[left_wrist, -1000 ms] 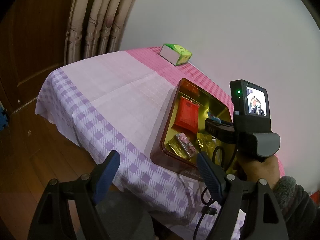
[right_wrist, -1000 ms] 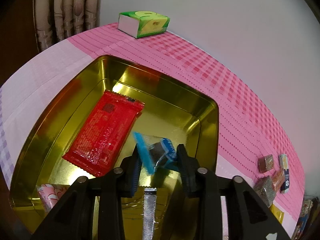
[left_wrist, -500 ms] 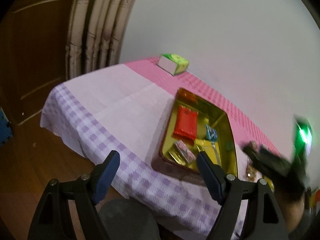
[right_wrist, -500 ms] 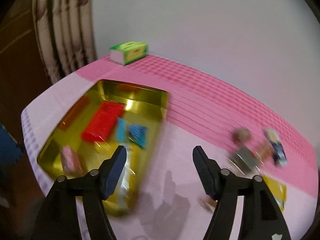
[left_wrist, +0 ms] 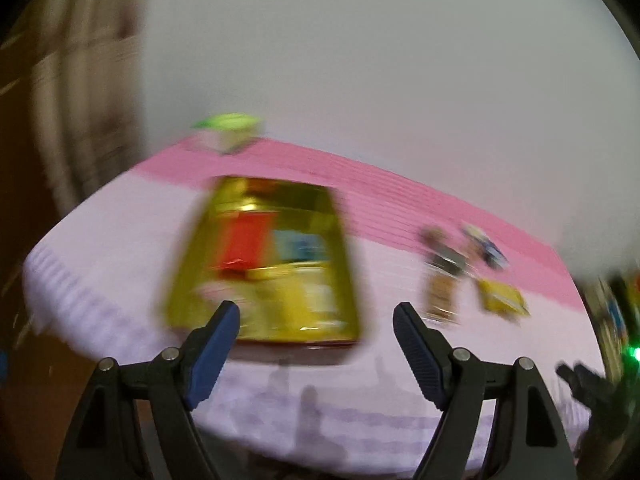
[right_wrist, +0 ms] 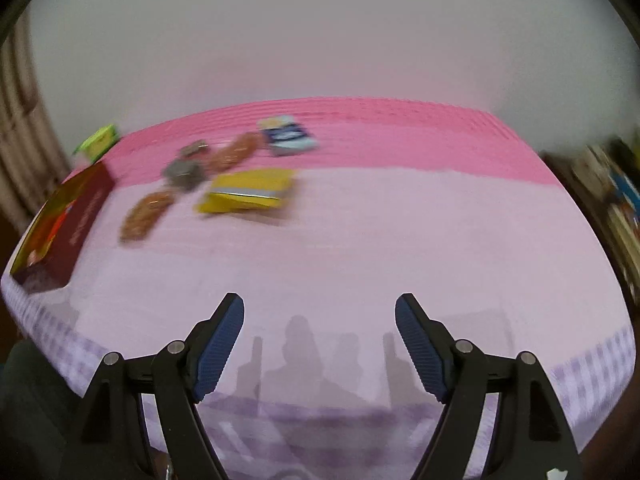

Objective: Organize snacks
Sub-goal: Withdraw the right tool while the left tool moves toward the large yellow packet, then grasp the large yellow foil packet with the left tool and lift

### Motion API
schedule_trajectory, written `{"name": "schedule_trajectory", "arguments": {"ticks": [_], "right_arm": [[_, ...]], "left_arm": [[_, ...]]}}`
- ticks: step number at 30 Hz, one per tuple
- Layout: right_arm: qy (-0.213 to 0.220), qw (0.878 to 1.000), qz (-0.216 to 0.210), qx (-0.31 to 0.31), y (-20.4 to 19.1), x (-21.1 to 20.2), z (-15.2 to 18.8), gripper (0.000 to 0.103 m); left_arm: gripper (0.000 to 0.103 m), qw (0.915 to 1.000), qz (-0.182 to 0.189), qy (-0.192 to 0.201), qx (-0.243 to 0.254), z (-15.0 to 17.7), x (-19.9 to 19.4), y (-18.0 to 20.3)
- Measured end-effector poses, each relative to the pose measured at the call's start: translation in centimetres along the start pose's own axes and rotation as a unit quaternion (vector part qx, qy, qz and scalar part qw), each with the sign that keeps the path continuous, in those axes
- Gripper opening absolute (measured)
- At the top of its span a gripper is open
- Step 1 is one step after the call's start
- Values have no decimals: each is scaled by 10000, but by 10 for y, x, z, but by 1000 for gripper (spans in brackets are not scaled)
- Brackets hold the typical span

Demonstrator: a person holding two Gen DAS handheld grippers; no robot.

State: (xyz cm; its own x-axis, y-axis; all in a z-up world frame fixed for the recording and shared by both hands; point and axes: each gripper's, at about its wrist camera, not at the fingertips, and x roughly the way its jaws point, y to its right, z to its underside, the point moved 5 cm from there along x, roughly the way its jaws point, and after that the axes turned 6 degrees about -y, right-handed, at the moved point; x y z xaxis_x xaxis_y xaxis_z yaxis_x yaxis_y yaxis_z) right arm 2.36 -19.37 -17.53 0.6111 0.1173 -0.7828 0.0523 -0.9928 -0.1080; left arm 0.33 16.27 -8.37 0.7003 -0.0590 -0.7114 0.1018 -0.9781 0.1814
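A gold tin tray [left_wrist: 340, 240] with dark red outer walls sits on the pink and lilac tablecloth; it holds a red packet [left_wrist: 246, 246], a blue packet [left_wrist: 300, 242] and yellow wrappers. It also shows at the left of the right wrist view [right_wrist: 86, 210]. Several loose snacks lie to its right: a yellow packet [right_wrist: 246, 192], a blue packet [right_wrist: 286, 136], brown biscuits [right_wrist: 146, 214]. My left gripper [left_wrist: 316, 328] is open and empty before the tray. My right gripper [right_wrist: 320, 320] is open and empty over bare cloth. Both views are blurred.
A green tissue box [left_wrist: 226, 132] stands at the table's far left corner by a curtain [left_wrist: 92, 92]. A plain wall runs behind the table. Shelves with colourful items [right_wrist: 616, 192] stand to the right. The table's front edge lies just below both grippers.
My right gripper let go of the blue packet into the tray, opened, drew back and swung right to the loose snacks. My left gripper swung right and now faces the tray.
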Motion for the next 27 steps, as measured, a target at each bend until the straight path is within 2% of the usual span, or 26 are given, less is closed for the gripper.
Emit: {"name": "schedule_trajectory", "arguments": {"ticks": [2,4,6,9,12,13,18,21,25,27], "right_arm": [[-16,9995,-110,307,16,-1,-6,76],[200,9983,-220,493,25,-10,-16,77],[370,9979,-243,474,26,-16,-23,84],[454,9973,-293,492,29,-18,-27,86],[386,9957,-341,776,46,-17,-29,86],[394,9949,-353,858,51,-20,-29,86],[493,9892,-532,1271,70,-27,-31,86],[568,9876,-676,1300,69,-33,-34,86],[597,9880,-797,1183,61,-34,-37,86],[558,9869,-901,1217,61,-33,-36,86]], "left_arm": [[81,9982,276,-105,521,-7,16,47],[81,9932,568,-323,966,-12,38,100],[81,9874,836,-525,1236,-13,57,141],[81,9779,1096,-796,1593,-6,85,195],[81,9701,1152,-1025,1872,2,113,235],[81,9695,1160,-1089,1864,2,120,240],[81,9798,806,-1213,1367,-6,160,260],[81,9784,1021,-1266,1278,-5,173,275],[81,9810,608,-1374,1231,-5,196,276],[81,9795,442,-1361,1416,-3,205,275]]}}
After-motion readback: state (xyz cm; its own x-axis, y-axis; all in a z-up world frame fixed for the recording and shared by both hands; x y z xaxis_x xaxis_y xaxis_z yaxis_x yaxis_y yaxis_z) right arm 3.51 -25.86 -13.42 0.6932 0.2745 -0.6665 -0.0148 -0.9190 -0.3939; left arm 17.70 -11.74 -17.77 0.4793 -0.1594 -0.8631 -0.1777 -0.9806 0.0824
